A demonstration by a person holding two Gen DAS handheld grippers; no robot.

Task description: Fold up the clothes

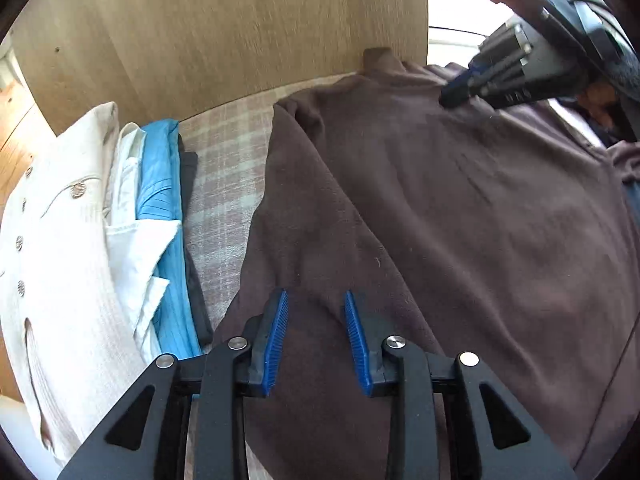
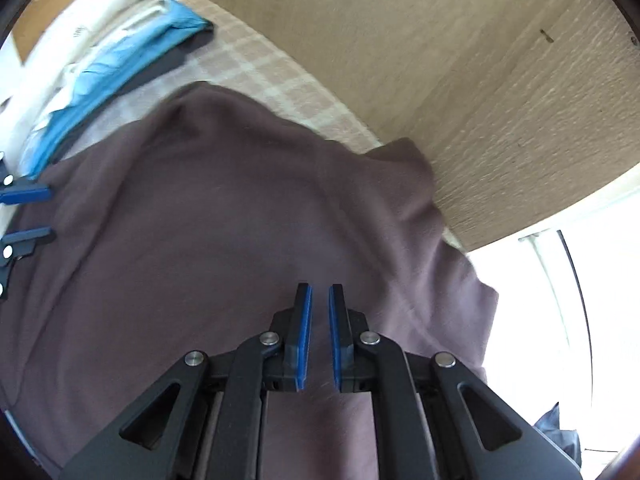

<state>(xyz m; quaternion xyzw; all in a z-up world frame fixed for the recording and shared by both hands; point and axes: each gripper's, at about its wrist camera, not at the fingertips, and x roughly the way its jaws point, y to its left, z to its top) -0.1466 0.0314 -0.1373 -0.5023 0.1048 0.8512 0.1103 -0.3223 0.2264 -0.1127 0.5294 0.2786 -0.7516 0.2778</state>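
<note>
Brown sweater spread flat, left tool parted above

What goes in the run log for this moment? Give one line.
left gripper: open, over brown sweater | right gripper: narrow gap, empty, near collar | folded pile: beside sweater | sweater: spread on checked cover

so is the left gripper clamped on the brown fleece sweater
No, the left gripper is open, its blue pads spread apart above the brown fleece sweater with no fabric between them.
</note>
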